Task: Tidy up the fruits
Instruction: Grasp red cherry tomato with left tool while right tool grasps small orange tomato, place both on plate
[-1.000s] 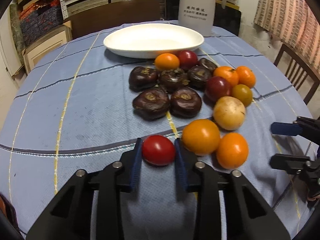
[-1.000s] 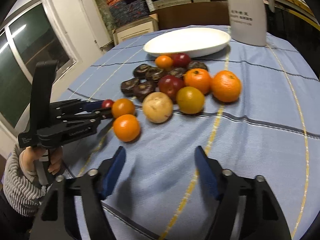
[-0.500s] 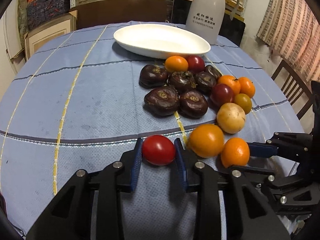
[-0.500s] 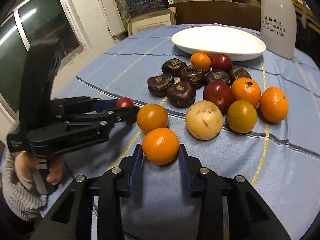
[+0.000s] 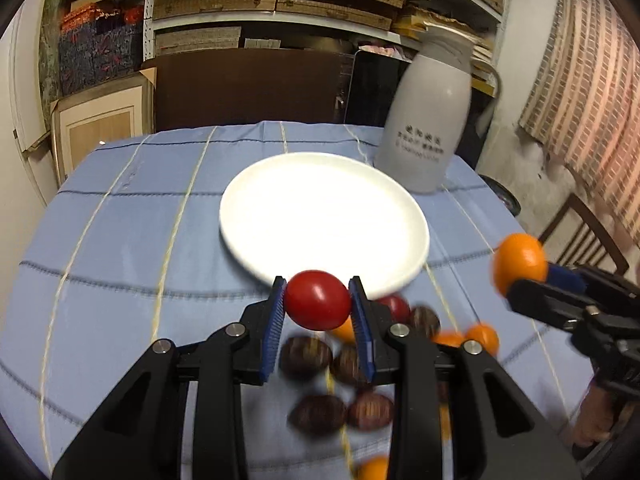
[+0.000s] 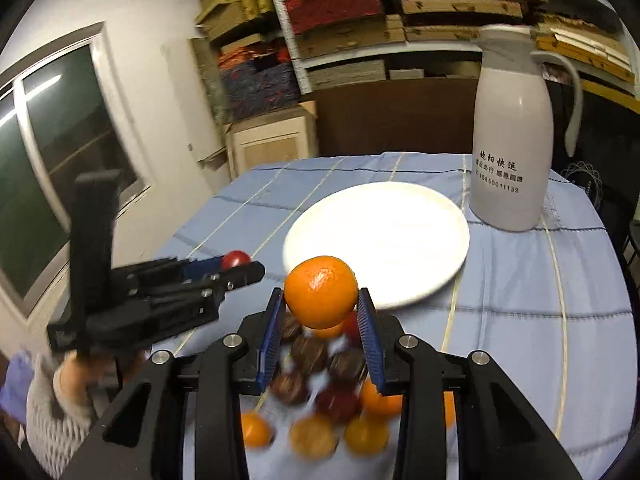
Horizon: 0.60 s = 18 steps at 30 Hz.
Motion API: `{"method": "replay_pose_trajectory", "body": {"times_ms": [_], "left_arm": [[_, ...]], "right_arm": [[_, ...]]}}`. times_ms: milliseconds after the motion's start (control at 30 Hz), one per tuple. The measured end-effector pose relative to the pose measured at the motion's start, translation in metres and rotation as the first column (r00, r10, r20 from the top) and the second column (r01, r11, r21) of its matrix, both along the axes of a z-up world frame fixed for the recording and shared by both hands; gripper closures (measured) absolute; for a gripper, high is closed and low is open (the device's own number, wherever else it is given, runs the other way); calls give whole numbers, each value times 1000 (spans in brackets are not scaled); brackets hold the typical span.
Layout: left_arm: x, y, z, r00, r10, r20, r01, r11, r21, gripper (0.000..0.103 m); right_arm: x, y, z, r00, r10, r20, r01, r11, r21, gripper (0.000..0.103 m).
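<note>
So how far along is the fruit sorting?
Barely started: the round white plate holds nothing yet. In hand: the left gripper clamps a red tomato, the right gripper an orange mandarin. Left: the blurred pile of dark, red and orange fruit on the blue checked tablecloth.

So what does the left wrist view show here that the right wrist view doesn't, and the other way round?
Only the left wrist view shows the wooden chair at the right and the brick-patterned wall covering.

Only the right wrist view shows the window, the person's striped sleeve and the jug's handle in full.

Both show the empty white plate, the white jug, the left gripper shut on a red tomato, the right gripper shut on an orange, and blurred fruit below.
</note>
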<state>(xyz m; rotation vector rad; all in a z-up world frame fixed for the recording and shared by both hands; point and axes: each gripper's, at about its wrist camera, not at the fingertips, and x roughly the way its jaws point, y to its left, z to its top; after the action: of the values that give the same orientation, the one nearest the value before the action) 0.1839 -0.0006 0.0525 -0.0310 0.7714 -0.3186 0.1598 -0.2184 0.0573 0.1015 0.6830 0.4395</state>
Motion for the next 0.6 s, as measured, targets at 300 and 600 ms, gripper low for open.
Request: {"method": "replay_pose_trajectory", "body": {"times_ms": [300, 600], "left_arm": [[80, -30, -50, 997, -13, -81, 16, 999, 39, 72], [74, -26, -55, 998, 12, -66, -9, 999, 45, 54]], "right_arm": [[105, -4, -67, 989, -67, -130, 62, 997, -40, 66], [93, -9, -54, 992, -86, -90, 84, 996, -19, 62]]}}
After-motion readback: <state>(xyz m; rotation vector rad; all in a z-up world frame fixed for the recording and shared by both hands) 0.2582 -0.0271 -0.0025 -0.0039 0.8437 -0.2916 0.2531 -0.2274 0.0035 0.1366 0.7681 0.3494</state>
